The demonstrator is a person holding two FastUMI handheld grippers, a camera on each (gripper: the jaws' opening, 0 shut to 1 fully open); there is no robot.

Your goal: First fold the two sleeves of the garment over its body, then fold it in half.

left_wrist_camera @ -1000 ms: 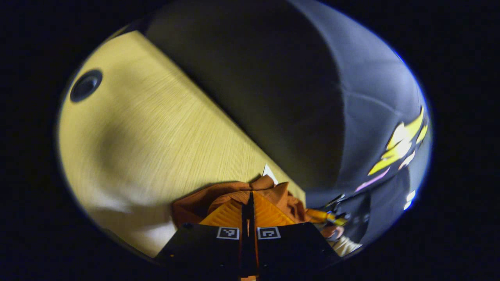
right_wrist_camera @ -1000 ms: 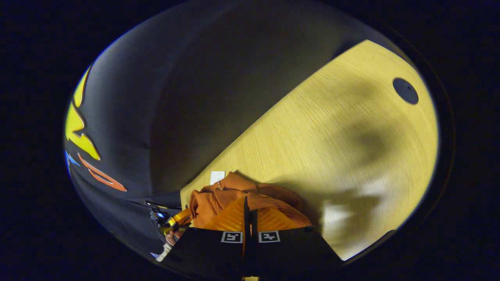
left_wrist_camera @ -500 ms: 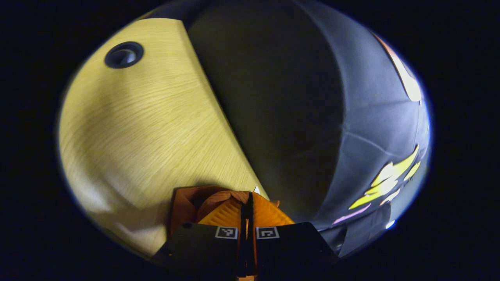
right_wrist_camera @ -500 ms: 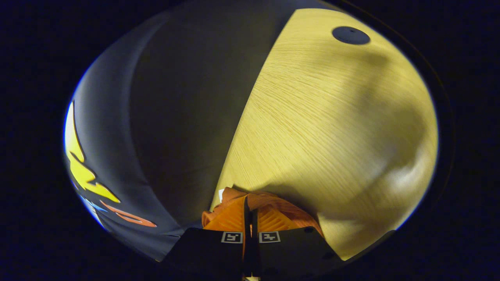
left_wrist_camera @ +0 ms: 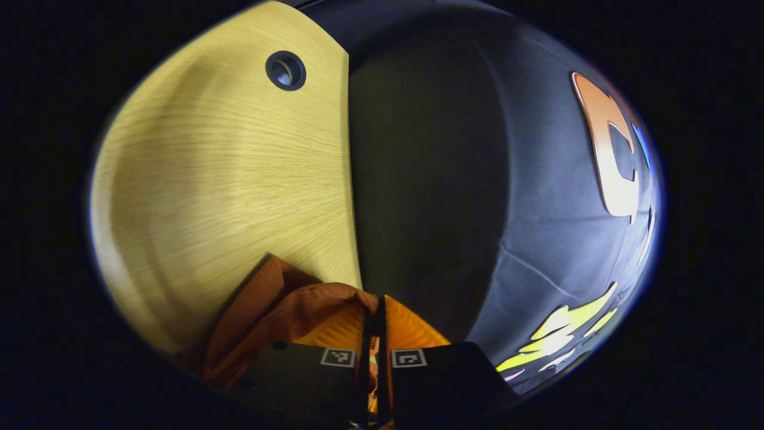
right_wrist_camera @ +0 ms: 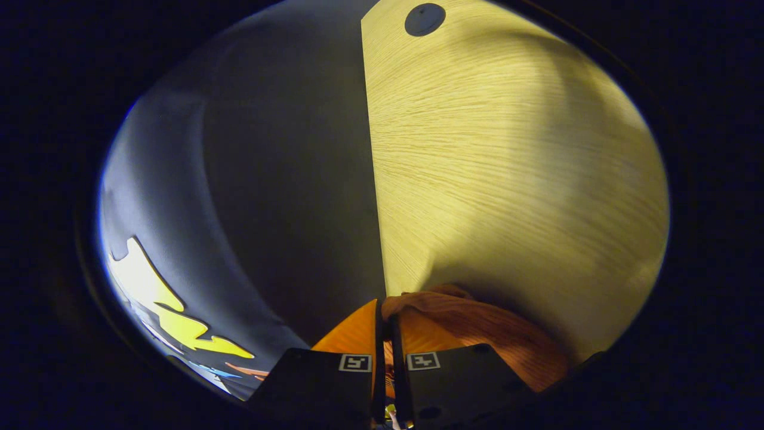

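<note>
The garment, a rust-orange ribbed knit, lies bunched at the near edge of a pale wood-grain worktop, gathered in soft folds right at the tips of both tools. In the left gripper view, the left tool has its two fingers drawn nearly together with a strip of the orange cloth showing in the narrow slot between them, so the tool is clamped on the garment; the fabric spills away to the left of the fingers and runs down toward the lower edge of the view. A round dark grommet hole sits in the worktop, far from the cloth. The worktop's straight edge runs down the middle of the view to the tool's tips.

In the right gripper view, the right tool is likewise closed to a thin gap with orange cloth caught in it, clamped on the garment, which mounds to the right of the fingers on the worktop. A dark round disc marks the worktop's far end. Shadow falls across the wood just beyond the cloth in both views. How the sleeves lie cannot be told from the bunched cloth.
</note>
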